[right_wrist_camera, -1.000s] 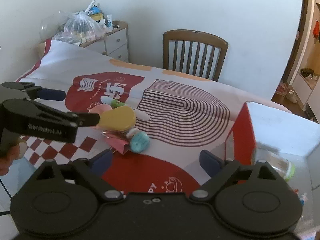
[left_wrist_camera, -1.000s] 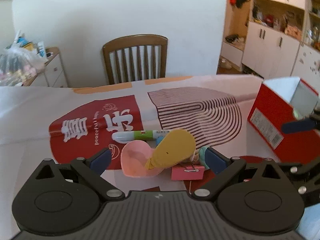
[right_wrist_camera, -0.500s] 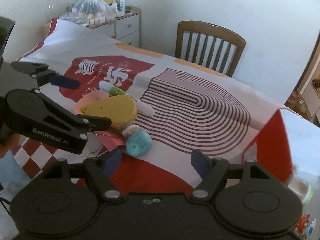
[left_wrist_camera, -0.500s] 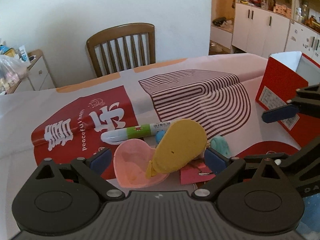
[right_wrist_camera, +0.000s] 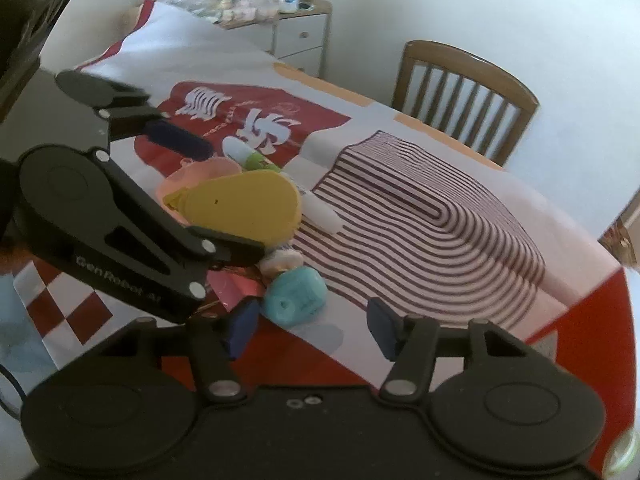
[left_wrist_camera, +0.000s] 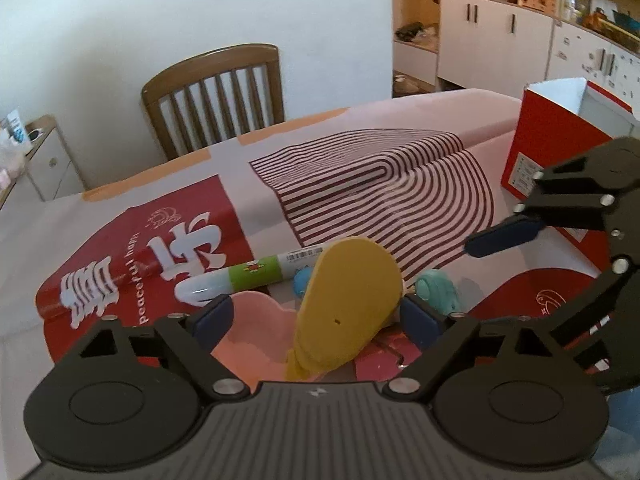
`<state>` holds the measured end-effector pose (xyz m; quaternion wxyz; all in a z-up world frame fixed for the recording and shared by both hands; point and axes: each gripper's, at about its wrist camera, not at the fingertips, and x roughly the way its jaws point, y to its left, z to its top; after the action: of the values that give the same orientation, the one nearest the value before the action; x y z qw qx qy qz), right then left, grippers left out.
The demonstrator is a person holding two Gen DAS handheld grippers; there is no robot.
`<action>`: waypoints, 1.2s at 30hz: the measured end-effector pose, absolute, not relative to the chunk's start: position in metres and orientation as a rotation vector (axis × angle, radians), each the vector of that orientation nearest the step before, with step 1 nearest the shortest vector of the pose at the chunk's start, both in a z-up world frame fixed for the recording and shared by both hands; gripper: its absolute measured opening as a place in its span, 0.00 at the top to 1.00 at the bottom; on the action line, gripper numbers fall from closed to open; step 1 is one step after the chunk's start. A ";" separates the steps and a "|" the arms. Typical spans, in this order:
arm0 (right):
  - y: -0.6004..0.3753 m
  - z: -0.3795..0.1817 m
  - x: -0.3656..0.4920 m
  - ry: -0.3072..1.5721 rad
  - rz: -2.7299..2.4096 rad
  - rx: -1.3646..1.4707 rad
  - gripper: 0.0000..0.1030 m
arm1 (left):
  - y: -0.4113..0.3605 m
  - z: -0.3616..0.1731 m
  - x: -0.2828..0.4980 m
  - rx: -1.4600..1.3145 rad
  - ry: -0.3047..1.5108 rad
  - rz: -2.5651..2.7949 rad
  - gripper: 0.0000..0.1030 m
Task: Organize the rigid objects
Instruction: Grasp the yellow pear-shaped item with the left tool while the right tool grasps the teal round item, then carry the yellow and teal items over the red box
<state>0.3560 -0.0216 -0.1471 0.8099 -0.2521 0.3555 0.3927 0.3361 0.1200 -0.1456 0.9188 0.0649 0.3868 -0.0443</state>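
Through my left wrist camera, my left gripper (left_wrist_camera: 316, 316) hangs over a small heap on the printed tablecloth (left_wrist_camera: 380, 184). Its jaws have just been closing a little yet stand spread, one pad on each side of the yellow teardrop-shaped case (left_wrist_camera: 348, 308), and I cannot tell whether either pad touches it. The case leans on a pink heart-shaped dish (left_wrist_camera: 256, 336) at its left. Just beyond lies a white and green marker (left_wrist_camera: 244, 276); a teal oval piece (left_wrist_camera: 436, 290) sits to the right. At far right stands the red box (left_wrist_camera: 552, 148), open at the top, with my right gripper's blue pad (left_wrist_camera: 506, 236) in front of it. A wooden chair (left_wrist_camera: 216, 92) stands at the far edge.

Through my right wrist camera, my right gripper (right_wrist_camera: 310, 328) has just been closing its jaws; they stand apart, gripping nothing. The teal oval piece (right_wrist_camera: 296, 296) lies just beyond the left pad. My left gripper (right_wrist_camera: 200, 196) reaches in from the left, astride the yellow case (right_wrist_camera: 244, 206).
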 end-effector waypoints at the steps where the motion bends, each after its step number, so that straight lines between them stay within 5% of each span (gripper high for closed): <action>1: -0.020 -0.148 0.357 0.762 0.848 -0.548 0.43 | 0.120 -0.146 0.337 0.136 0.795 -0.095 0.12; 9: -0.012 -0.151 0.363 0.763 0.909 -0.585 0.48 | 0.120 -0.149 0.340 0.128 0.788 -0.144 0.26; 15: -0.007 -0.151 0.363 0.774 0.936 -0.593 0.59 | 0.115 -0.148 0.335 0.140 0.777 -0.180 0.46; 36: -0.058 -0.102 0.331 0.797 0.718 -0.415 0.63 | 0.130 -0.116 0.314 0.015 0.749 -0.056 0.48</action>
<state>0.3314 -0.0585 -0.1024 0.8390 -0.1963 0.3770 0.3397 0.3144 0.1302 -0.1159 0.9302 0.0074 0.3659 -0.0274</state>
